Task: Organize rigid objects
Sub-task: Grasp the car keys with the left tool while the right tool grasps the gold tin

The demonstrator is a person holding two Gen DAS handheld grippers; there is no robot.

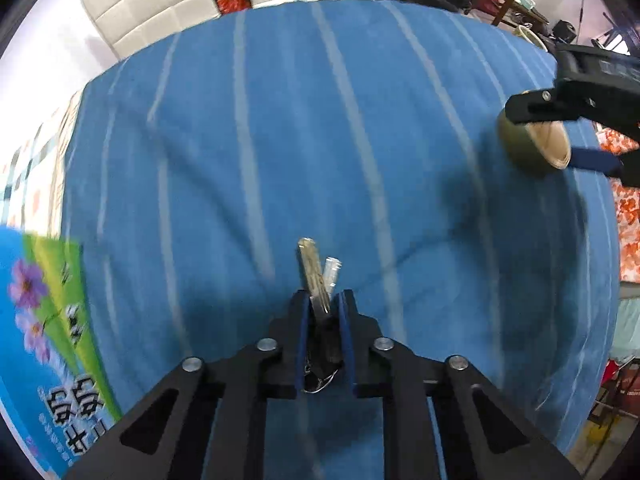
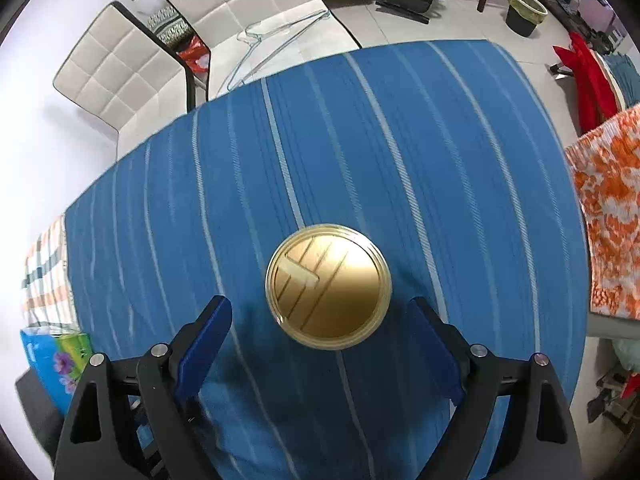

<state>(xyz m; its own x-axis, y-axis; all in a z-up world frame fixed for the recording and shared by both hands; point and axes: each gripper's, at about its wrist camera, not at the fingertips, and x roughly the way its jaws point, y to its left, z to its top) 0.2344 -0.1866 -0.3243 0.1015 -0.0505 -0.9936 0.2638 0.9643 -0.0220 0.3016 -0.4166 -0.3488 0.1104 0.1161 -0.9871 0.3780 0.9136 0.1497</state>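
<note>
Left tool (image 1: pixel 325 300) pinched shut on a bunch of keys (image 1: pixel 316 276), blades poking forward past the pads, ring dangling behind; held above the blue striped cloth (image 1: pixel 280 140) on the counter. Right tool (image 2: pixel 320 320) spread wide, just short of a round gold tin (image 2: pixel 328 286) standing on the cloth; touching or not, cannot tell.

Left gripper (image 1: pixel 324 300): jaws nearly closed, blue pads clamped tight on something thin, pointing forward and slightly down. Right gripper (image 2: pixel 322 334): jaws spread wide, nothing touching either pad (image 2: pixel 204 344), angled down; seen at far right from left wrist view, also spread.
</note>
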